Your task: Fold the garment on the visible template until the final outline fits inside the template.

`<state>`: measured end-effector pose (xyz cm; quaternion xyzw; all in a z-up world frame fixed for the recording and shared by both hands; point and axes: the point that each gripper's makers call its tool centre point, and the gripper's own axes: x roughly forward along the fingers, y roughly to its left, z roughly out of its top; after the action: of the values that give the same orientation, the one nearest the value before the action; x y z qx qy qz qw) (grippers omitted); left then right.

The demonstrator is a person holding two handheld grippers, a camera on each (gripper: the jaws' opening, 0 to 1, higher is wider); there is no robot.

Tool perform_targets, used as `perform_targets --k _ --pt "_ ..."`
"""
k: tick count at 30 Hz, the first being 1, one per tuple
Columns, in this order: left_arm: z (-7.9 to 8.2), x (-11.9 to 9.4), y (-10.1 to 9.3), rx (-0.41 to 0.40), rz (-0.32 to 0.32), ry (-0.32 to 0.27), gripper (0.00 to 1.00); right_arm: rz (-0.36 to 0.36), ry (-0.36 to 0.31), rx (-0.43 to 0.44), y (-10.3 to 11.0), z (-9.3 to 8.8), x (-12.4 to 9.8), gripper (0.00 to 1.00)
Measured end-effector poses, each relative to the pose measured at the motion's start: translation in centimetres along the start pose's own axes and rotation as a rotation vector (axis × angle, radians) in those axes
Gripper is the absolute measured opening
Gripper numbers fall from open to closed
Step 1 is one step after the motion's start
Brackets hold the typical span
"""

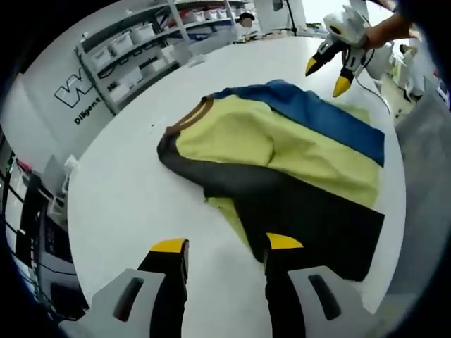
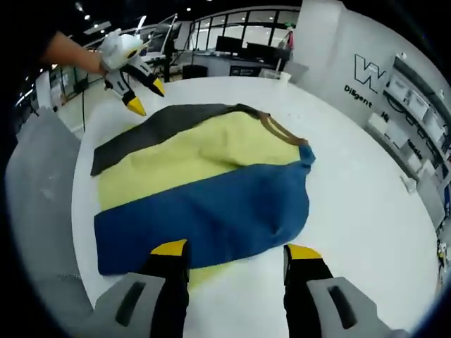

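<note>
My left gripper (image 1: pixel 225 244) jaws wide apart, empty, over dark hem of garment (image 1: pixel 282 155). Garment lies partly folded on white table (image 1: pixel 120 183). My right gripper (image 1: pixel 329 75) beyond far edge, spread, holding nothing.

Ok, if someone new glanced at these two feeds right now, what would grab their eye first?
The colour-block garment, yellow, blue and dark grey, lying partly folded in the middle of the white table. Next, the yellow-tipped tools: the left tool open at the dark grey end, the right tool open at the blue end, each hovering above the cloth with nothing gripped.
</note>
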<state>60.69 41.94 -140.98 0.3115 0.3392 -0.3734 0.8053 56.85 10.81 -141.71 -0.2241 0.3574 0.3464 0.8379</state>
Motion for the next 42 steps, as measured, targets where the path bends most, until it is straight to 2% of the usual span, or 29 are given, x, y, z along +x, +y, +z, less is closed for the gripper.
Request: perform_targets --k 4,7,9,11,15,21,24,26,28,31,32,33,34,37,42 --pt "-0.4 -0.2 -0.8 -0.02 -0.009 -0.007 0.39 0.013 0.006 0.019 0.7 -0.5 0.0 0.46" --pt "-1.5 -0.4 -1.6 -0.021 -0.021 0.015 0.36 0.045 0.024 0.027 1.8 -1.0 -0.2 0.39" --pt "-2.3 -0.5 -2.2 -0.039 -0.028 0.025 0.35 0.046 0.03 0.0 2.2 -1.3 -0.4 0.35" --pt "-3.0 -0.6 -2.5 -0.047 -0.035 0.041 0.35 0.061 0.033 0.022 2.6 -1.5 -0.4 0.35" --pt "-4.2 -0.5 -3.2 -0.066 -0.052 0.077 0.25 0.081 0.041 0.034 3.6 -2.0 -0.3 0.35" --pt "-4.7 -0.6 -4.4 -0.085 -0.082 0.08 0.12 0.069 0.043 0.086 3.9 -2.1 -0.4 0.31" --pt "-4.6 -0.6 -4.8 -0.074 -0.093 0.077 0.07 0.064 0.063 0.145 4.1 -3.0 -0.3 0.27" --pt "-4.8 -0.6 -5.0 -0.065 -0.093 0.09 0.03 0.067 0.071 0.147 4.3 -3.4 -0.3 0.25" --pt "-4.9 -0.7 -5.0 -0.077 -0.093 0.103 0.02 0.077 0.091 0.132 4.7 -4.0 -0.3 0.23" --pt "-4.9 -0.7 -4.9 -0.127 -0.083 0.121 0.02 0.066 0.139 0.021 5.3 -5.2 -0.6 0.07" --pt "-4.9 -0.6 -4.9 -0.133 -0.082 0.124 0.02 0.065 0.074 0.021 5.6 -4.3 -0.4 0.04" --pt "-5.0 -0.6 -4.9 -0.136 -0.08 0.126 0.01 0.063 0.106 0.021 5.7 -5.0 -0.7 0.02" --pt "-5.0 -0.7 -5.0 -0.135 -0.079 0.126 0.01 0.063 0.101 0.029 5.8 -4.9 -0.8 0.0" --pt "-5.1 -0.8 -5.0 -0.15 -0.073 0.135 0.01 0.054 0.105 -0.004 5.9 -4.9 -0.9 0.0" --pt "-5.8 -1.5 -5.7 -0.126 -0.088 0.15 0.01 0.035 0.121 -0.051 6.1 -5.2 -1.1 0.0"
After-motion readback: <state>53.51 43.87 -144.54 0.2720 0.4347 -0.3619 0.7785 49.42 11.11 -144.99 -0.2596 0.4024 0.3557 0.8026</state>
